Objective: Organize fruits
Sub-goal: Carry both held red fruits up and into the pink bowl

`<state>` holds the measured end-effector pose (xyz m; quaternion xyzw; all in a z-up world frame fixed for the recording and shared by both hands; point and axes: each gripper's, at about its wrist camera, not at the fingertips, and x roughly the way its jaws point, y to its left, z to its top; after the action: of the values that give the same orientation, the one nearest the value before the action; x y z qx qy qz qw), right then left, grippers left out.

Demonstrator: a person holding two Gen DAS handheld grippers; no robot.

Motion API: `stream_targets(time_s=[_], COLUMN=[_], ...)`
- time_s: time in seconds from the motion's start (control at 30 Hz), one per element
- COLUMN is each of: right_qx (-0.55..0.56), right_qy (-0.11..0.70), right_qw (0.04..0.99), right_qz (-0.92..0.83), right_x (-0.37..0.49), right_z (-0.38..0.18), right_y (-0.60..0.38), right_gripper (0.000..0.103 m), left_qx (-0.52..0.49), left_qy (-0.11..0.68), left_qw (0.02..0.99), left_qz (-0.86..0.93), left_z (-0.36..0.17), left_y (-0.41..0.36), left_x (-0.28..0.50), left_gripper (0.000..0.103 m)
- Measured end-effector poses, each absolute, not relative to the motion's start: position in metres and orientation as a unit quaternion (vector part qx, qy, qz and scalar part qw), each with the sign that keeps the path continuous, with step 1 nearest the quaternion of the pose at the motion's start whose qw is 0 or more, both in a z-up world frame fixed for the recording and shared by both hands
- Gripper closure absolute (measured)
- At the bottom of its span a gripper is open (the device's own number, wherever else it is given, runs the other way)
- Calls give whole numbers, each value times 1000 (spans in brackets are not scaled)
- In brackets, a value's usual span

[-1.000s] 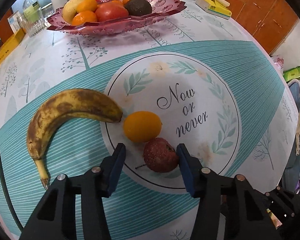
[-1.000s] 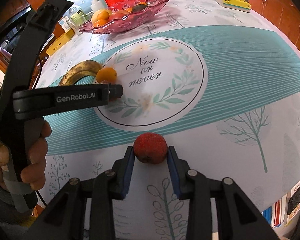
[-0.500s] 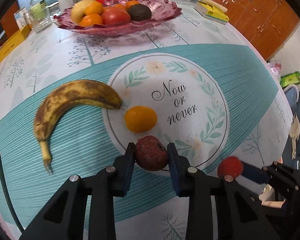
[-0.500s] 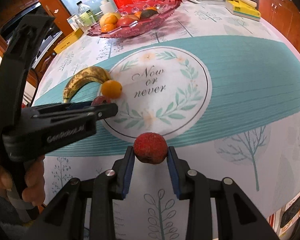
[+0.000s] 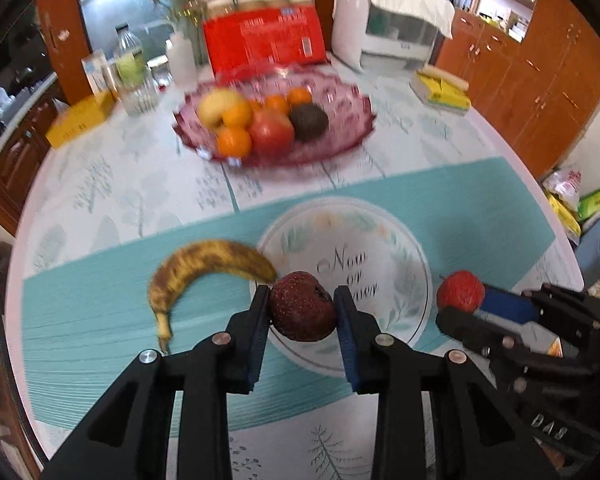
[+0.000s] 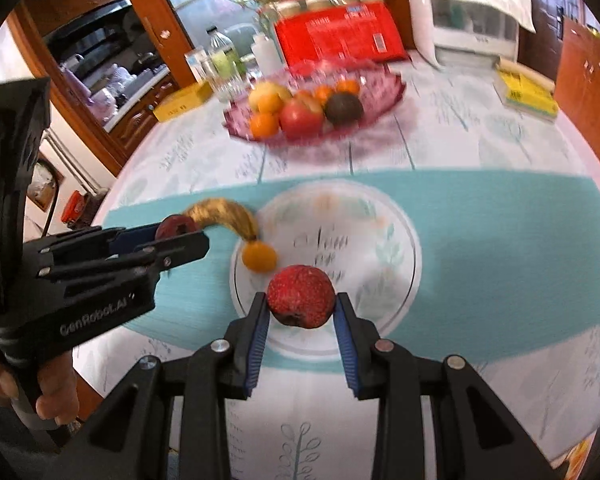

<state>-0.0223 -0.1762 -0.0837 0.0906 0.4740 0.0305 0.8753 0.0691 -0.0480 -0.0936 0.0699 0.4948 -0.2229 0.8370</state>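
My left gripper [image 5: 302, 307] is shut on a dark red round fruit [image 5: 302, 306], held above the table. My right gripper [image 6: 301, 302] is shut on a bright red bumpy fruit [image 6: 301, 295], also lifted; that fruit [image 5: 460, 291] shows at the right of the left wrist view. The left gripper [image 6: 180, 236] with its dark fruit [image 6: 176, 226] appears at the left of the right wrist view. A spotted banana [image 5: 208, 266] lies on the teal tablecloth. A small orange fruit [image 6: 259, 257] sits beside the banana's end. A pink glass fruit bowl [image 5: 348, 136] stands farther back, holding several fruits.
A round table with a teal and white cloth [image 5: 480, 208] has a printed circle [image 5: 352, 264] in the middle. Behind the bowl stand a red box [image 5: 262, 44], a water bottle [image 5: 130, 68], a yellow box [image 5: 80, 118] and a white appliance [image 5: 392, 26]. A yellow packet [image 5: 440, 88] lies at the back right.
The left gripper closed on the dark red fruit and lifted it. The right gripper rose with the bright red fruit. Both views tilted up toward the bowl.
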Motion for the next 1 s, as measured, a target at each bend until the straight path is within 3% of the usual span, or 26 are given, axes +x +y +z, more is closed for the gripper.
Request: stream_targets(time_s=[0.67, 0.83, 1.0], right_qx=[15, 18, 43], right_qy=[347, 341, 361], right_qw=[935, 938, 930], right_qz=[68, 64, 57], right_x=[97, 137, 182], right_z=[109, 122, 94], right_y=[-241, -251, -260], right_gripper=[70, 70, 70], left_qx=[77, 96, 101], left_qy=[366, 354, 371], left_qw=[918, 921, 913], left_qz=[-136, -130, -137], left_z=[96, 116, 95], left_y=[-93, -110, -121], left_x=[146, 180, 221], left_gripper=[73, 73, 72])
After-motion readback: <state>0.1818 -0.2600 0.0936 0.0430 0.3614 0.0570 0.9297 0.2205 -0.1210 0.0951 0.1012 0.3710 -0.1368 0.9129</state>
